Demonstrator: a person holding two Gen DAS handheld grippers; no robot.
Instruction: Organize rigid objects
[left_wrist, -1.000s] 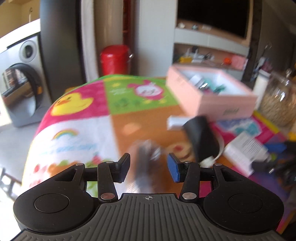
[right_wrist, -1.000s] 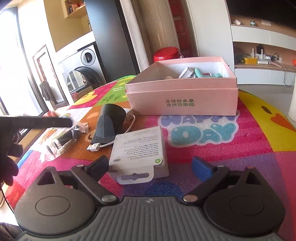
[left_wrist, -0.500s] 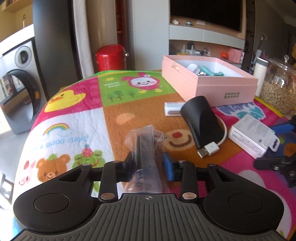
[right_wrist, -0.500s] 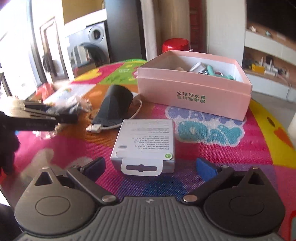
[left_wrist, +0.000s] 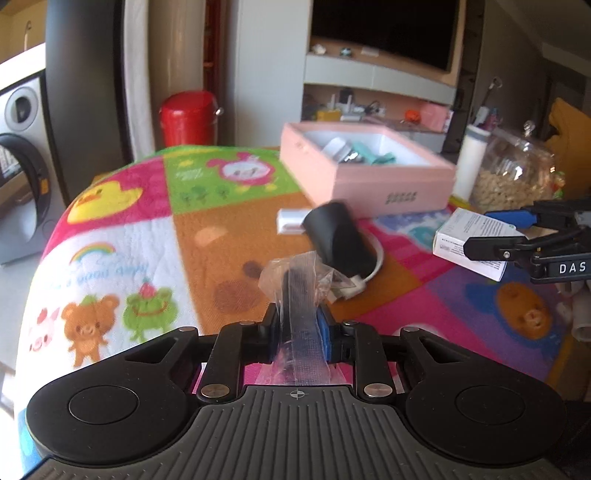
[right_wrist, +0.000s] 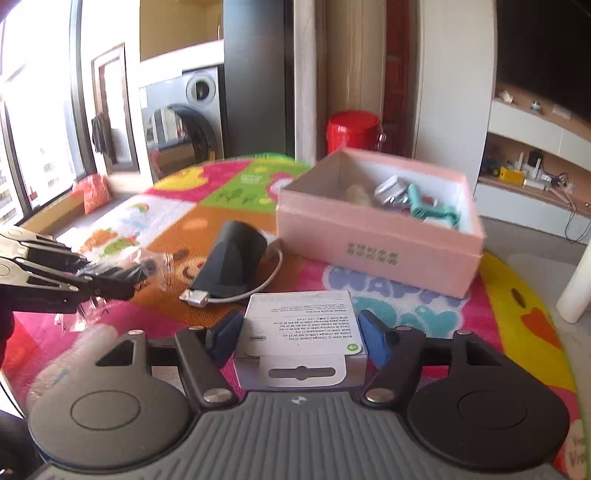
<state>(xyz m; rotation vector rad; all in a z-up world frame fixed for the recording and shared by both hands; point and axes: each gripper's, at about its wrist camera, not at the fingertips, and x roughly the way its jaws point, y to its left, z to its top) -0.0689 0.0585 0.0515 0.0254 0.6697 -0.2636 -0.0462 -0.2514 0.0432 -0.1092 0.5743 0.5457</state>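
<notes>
My left gripper (left_wrist: 298, 325) is shut on a dark item in a clear plastic bag (left_wrist: 297, 291) and holds it above the colourful mat; it also shows in the right wrist view (right_wrist: 125, 278). My right gripper (right_wrist: 301, 334) is shut on a white cable box (right_wrist: 301, 332), lifted off the mat; the box also shows in the left wrist view (left_wrist: 472, 240). An open pink box (right_wrist: 376, 240) holding several small items stands ahead. A black pouch (right_wrist: 231, 264) with a white USB cable (right_wrist: 221, 297) lies between the grippers and the box.
A small white block (left_wrist: 291, 221) lies by the pouch. A glass jar (left_wrist: 513, 173) and a white bottle (left_wrist: 471, 166) stand right of the pink box. The mat's (left_wrist: 110, 240) edge drops off at the left.
My left gripper closed on the bagged item and lifted it. My right gripper closed on the white cable box and raised it off the mat.
</notes>
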